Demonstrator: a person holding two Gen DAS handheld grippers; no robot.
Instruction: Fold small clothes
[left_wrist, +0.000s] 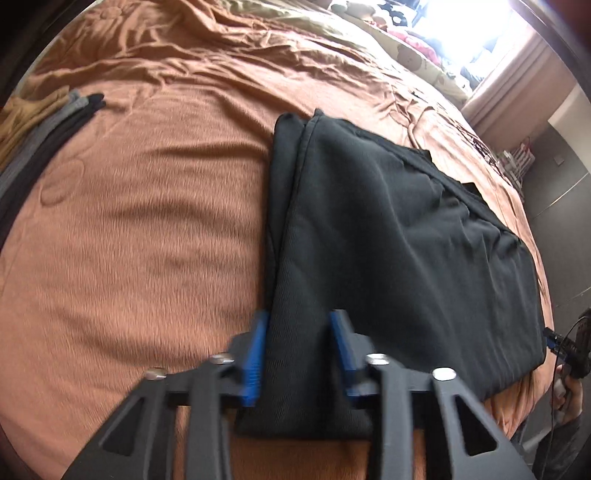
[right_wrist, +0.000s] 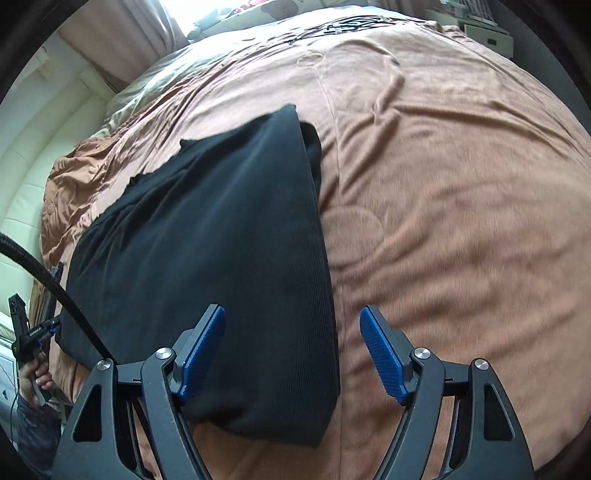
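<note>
A black garment (left_wrist: 399, 240) lies folded in a long flat shape on the orange bedspread (left_wrist: 140, 240). My left gripper (left_wrist: 299, 350) hovers over its near corner, the blue pads (left_wrist: 255, 354) partly apart, with cloth lying in the gap and under the right finger. In the right wrist view the same black garment (right_wrist: 221, 240) stretches away to the left. My right gripper (right_wrist: 293, 354) stands wide open above the garment's near end, its left pad over the cloth and its right pad over bare bedspread (right_wrist: 461, 221). Nothing is pinched in it.
A stack of folded tan, grey and black clothes (left_wrist: 40, 129) sits at the far left of the bed. Pillows and a bright window (left_wrist: 461, 33) lie beyond. A hand holding the other gripper (right_wrist: 29, 339) shows at the bed's edge, and a black cable (right_wrist: 55, 288) crosses there.
</note>
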